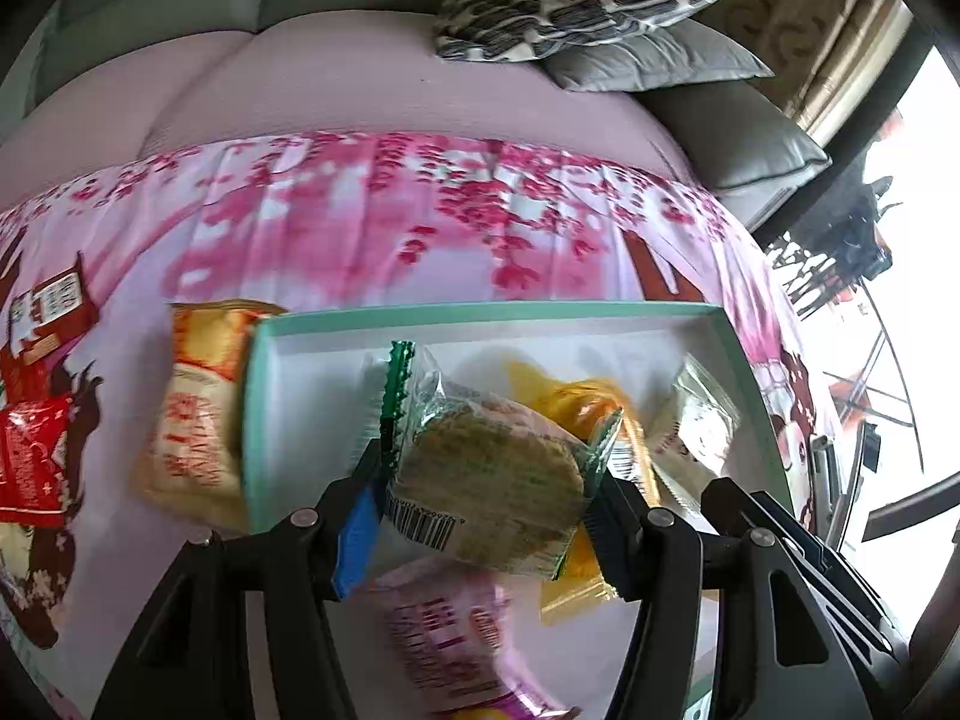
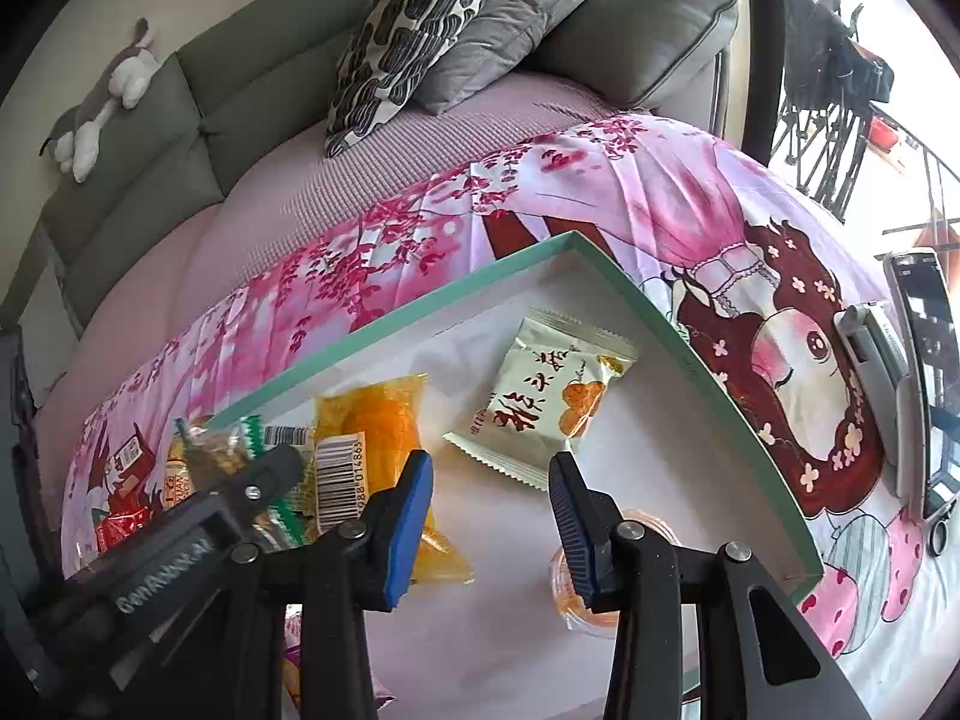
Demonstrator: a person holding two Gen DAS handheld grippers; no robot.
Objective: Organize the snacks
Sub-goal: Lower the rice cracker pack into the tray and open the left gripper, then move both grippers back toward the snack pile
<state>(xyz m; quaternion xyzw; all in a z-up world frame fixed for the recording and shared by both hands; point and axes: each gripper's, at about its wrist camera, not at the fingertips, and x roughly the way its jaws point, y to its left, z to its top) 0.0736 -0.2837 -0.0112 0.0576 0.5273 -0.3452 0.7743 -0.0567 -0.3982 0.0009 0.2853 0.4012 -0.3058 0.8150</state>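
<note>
My left gripper (image 1: 486,480) is shut on a clear green-edged cracker packet (image 1: 492,480) and holds it over the white tray with a teal rim (image 1: 480,312). The same packet shows at the left of the right wrist view (image 2: 222,456), with the left gripper (image 2: 264,480) on it. My right gripper (image 2: 492,492) is open and empty over the tray (image 2: 420,306). In the tray lie a yellow packet (image 2: 372,438), a pale green packet with red writing (image 2: 540,402), and a round clear cup (image 2: 576,594) under the right finger.
An orange-and-cream packet (image 1: 192,408) and a red packet (image 1: 30,456) lie on the pink floral cloth (image 1: 360,228) left of the tray. A pink packet (image 1: 456,642) lies near me. A phone (image 2: 924,384) lies at the right. Sofa cushions (image 2: 414,36) are behind.
</note>
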